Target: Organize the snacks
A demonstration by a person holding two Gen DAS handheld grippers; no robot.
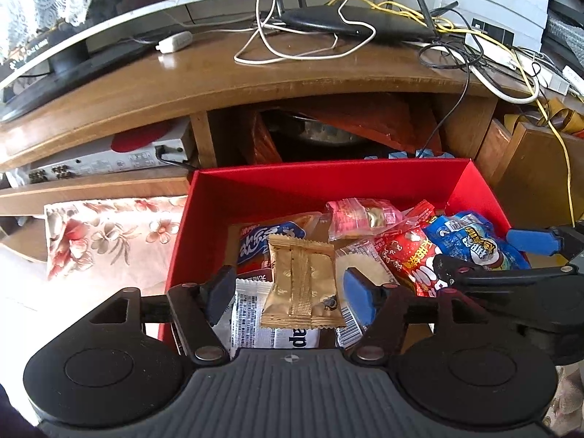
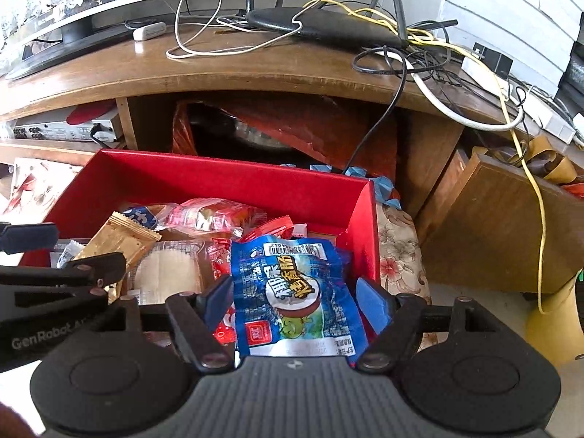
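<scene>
Left gripper [image 1: 290, 294] over the near end of the red box [image 1: 255, 186], jaws apart. Gold wrapper [image 1: 303, 286] lies between the fingers, flat on the pile, with a gap on either side; not gripped as far as the view shows.

Right gripper [image 2: 295, 301] alongside, jaws also apart, straddling the blue snack bag [image 2: 292, 284]. The bag rests on other packets; whether the pads touch its edges cannot be told, though they look clear.

Box contents, further in: white packet [image 1: 255, 323] under the gold one, red-and-white bag [image 1: 405, 255], clear-wrapped red sweets [image 1: 359, 217], pale square packet [image 2: 168, 273]. All snacks in view sit inside the box.

Beyond: wooden TV stand [image 1: 255, 80], router [image 1: 350, 22] and tangled cables on top.

Judgement: placing step, both items look set down in the box. Next move calls for lifting both grippers straight up, clear of the wrappers, without dragging them out.
</scene>
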